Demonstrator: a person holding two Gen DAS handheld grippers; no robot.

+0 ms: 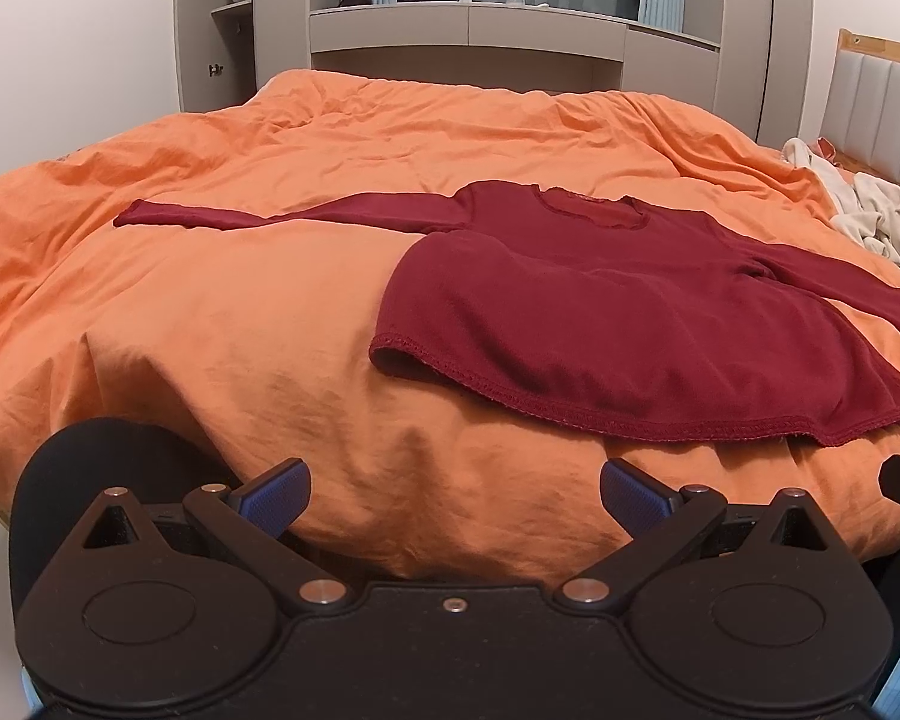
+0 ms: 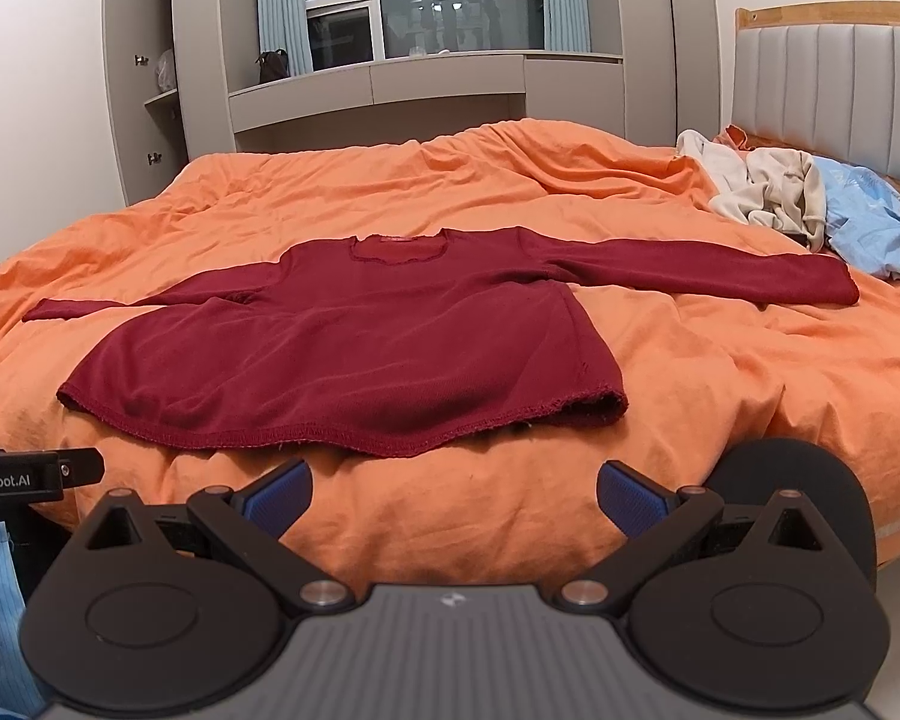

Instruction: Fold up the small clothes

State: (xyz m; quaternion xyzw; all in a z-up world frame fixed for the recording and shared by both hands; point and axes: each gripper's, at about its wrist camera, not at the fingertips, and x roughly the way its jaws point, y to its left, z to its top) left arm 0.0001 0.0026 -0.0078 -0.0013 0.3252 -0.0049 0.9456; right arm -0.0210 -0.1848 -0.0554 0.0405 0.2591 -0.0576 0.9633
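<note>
From the left wrist view, the left gripper [image 1: 455, 495] hangs at the near edge of the bed [image 1: 222, 360], its blue fingers [image 1: 276, 495] spread wide and grasping nothing. The dark red long-sleeved top [image 1: 630, 324] lies flat ahead and to the right, well apart from the fingers. Its hem faces the camera and its neckline points away. To begin well, I judge this gripper should go to the outstretched left sleeve [image 1: 270, 217], pinch near the cuff and lay it across the body without dragging the quilt.

From the right wrist view, the right gripper [image 2: 455, 495] is likewise released and empty, just short of the hem. The sleeves run left to right, so the top's longest line crosses the bed. The right sleeve [image 2: 720, 276] reaches toward a cream garment heap [image 2: 762, 186].
</note>
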